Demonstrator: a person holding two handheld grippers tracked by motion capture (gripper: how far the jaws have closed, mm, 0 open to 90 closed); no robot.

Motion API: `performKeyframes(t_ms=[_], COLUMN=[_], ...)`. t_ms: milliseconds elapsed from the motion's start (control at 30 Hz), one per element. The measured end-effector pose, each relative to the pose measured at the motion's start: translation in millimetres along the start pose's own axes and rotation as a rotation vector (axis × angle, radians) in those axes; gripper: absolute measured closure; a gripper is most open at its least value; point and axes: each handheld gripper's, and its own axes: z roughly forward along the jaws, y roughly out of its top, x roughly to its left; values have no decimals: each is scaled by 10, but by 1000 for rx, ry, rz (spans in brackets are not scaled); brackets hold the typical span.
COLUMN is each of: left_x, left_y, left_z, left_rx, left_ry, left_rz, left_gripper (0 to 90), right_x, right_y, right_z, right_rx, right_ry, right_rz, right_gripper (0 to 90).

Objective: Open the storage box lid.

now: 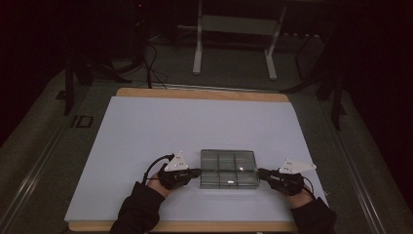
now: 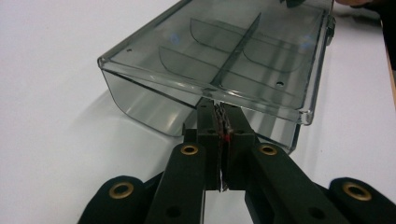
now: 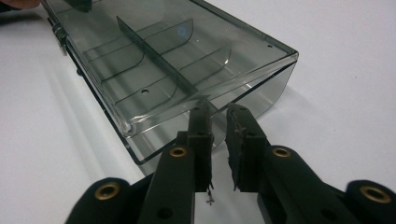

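a clear smoky plastic compartment box [image 1: 229, 168] is lying near the front of the white table [image 1: 146, 136], lid closed, between the two grippers. the left gripper [image 2: 222, 109] is being held at one short end with its jaws together and nothing clamped. the right gripper [image 3: 219, 112] is being held at the other end, jaws slightly parted, empty. the box is judged light, stiff, slippery and crack-prone; it is best gripped at the overhanging lid rim.
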Motion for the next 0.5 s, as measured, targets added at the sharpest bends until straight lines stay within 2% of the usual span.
performKeyframes(t_ms=[267,300,333,500], left_x=[37,38,44,54], left_y=[38,44,49,79], left_z=[-22,-23,-25,-18], left_rx=[-25,-28,-31,-49], left_ry=[36,46,43,81], left_rz=[-7,-11,-12,-10], left_gripper=[790,748,735,660], right_x=[-13,-15,-17,-19], right_y=[41,51,60,108], right_z=[-4,-5,-6,4], right_rx=[-23,-26,-25,-36], right_ry=[-15,-16,-18,-34], right_rz=[-4,-5,-9,-21], right_gripper=[710,709,701,688])
